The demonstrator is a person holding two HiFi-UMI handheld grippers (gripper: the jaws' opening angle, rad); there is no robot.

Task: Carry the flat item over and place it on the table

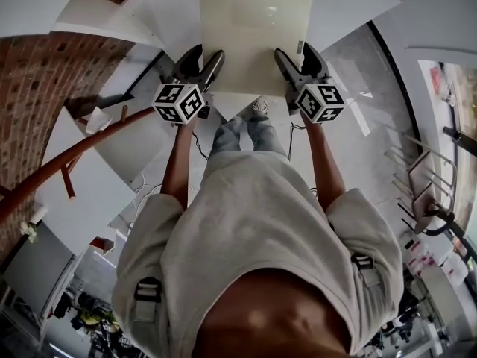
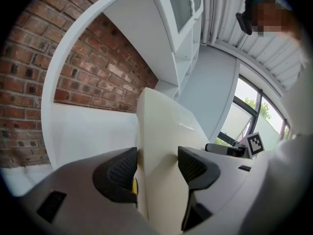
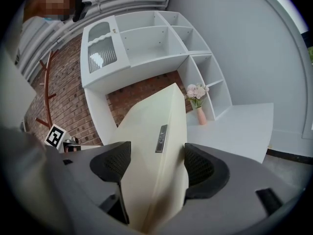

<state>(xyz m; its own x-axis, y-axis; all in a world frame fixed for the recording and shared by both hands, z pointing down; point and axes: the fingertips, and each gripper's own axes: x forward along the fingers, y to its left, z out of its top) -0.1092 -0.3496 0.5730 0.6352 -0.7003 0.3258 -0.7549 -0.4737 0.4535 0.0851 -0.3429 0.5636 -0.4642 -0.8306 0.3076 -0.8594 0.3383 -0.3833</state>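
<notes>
Here the cream panel [image 1: 253, 28] lies between both pairs of jaws, caught at its near edge, one gripper toward each corner. Its long axis runs straight ahead, away from the person, broad face up. The left gripper [image 1: 207, 55] and right gripper [image 1: 293, 51] are each closed narrowly on it, pads [image 2: 122, 168] against its two faces.

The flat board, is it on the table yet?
Not yet. Done: the cream board is picked up, with the left gripper and right gripper each shut on its near edge. In hand: it is held in the air in front of the person's shoe. Left: setting it on the white table by the flower vase.
</notes>
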